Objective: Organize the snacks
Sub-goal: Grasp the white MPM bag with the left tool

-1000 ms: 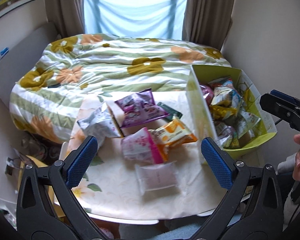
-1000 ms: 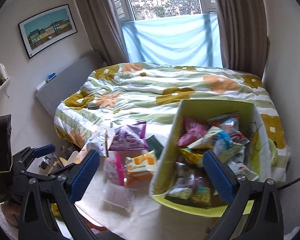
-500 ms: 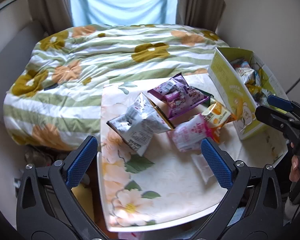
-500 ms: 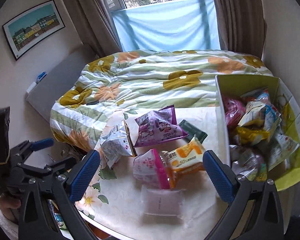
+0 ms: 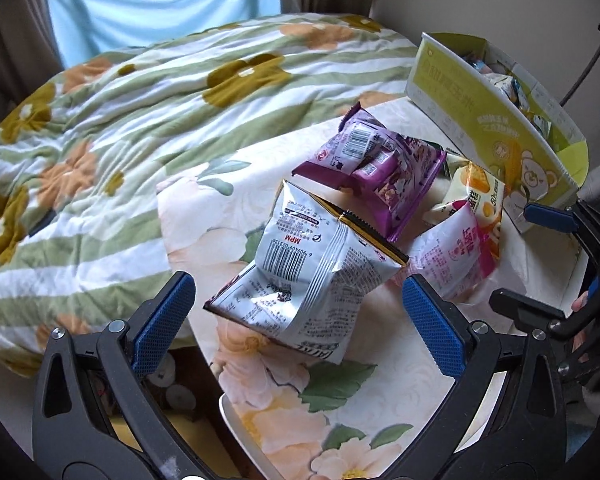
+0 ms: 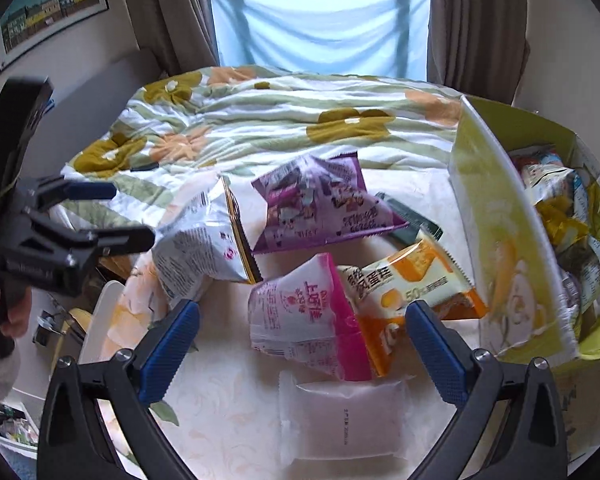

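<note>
Silver snack bag [image 5: 312, 264]: glossy crinkled foil-like film. Purple bag [image 6: 320, 204] behind it: shiny plastic film. Clear packet [image 6: 342, 420]: frosted, matt plastic. Green box [image 6: 500, 240] right of silver bag: smooth printed cardboard. Gripper pads [image 6: 170, 344]: blue, textured, rubber-like. Quilt [image 5: 120, 120]: soft matt cloth.

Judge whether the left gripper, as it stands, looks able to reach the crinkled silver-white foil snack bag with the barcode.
Probably yes. The left gripper is open, and the silver-white foil snack bag lies right ahead between its fingers on the floral table, on top of the pile with nothing covering it.
</note>
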### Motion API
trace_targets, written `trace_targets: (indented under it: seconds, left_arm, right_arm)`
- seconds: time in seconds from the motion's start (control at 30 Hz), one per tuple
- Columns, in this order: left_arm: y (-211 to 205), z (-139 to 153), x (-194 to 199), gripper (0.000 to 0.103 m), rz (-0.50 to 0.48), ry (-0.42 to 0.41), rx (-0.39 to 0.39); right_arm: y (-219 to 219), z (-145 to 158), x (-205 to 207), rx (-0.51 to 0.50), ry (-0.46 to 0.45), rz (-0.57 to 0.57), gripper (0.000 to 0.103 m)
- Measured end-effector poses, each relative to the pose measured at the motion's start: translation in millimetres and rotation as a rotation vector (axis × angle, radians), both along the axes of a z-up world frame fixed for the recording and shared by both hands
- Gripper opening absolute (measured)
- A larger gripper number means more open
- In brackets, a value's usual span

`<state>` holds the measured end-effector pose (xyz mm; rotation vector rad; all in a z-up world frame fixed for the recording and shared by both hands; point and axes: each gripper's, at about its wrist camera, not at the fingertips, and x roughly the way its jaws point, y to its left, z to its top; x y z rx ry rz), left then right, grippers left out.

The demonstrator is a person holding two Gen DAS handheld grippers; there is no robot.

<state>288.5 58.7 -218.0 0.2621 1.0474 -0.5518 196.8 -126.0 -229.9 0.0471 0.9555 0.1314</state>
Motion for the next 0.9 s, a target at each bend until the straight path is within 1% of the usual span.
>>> trace_targets:
  seconds: [0.17,0.3,0.37,0.43,0.57,0.67,0.73,0.9]
  left_arm:
    - [-15,-30,11,0.102,-0.09,0.033,0.043]
    - [-22,-53,19,0.102,-0.125,0.061,0.076]
    - [-25,-62,22,0.102,-0.137,0.072,0.081]
    - [-28,-68,24,0.102,-0.152,0.076,0.086]
    - [-33,-74,26,0.101,-0.181,0.081,0.083]
    - [-34,-76,27,0.092,-0.196,0.088,0.079]
    - [-34,-77,27,0.079,-0.201,0.092,0.084]
    - [-28,-74,26,0.07,-0.199,0.094,0.075]
  right_arm:
    - [8,-23,6,-0.045,0.014,0.003,0.102]
    - [11,-33,7,-0.083,0.005,0.005,0.101]
    - [14,-38,8,-0.112,0.006,0.009,0.101]
    - [17,-43,9,-0.13,0.01,0.022,0.097]
    - [23,-52,14,-0.151,0.023,0.044,0.095]
    - [28,-56,18,-0.16,0.033,0.052,0.092]
    - [28,-56,21,-0.159,0.036,0.05,0.092]
    - [29,-59,25,-0.162,0.036,0.054,0.092]
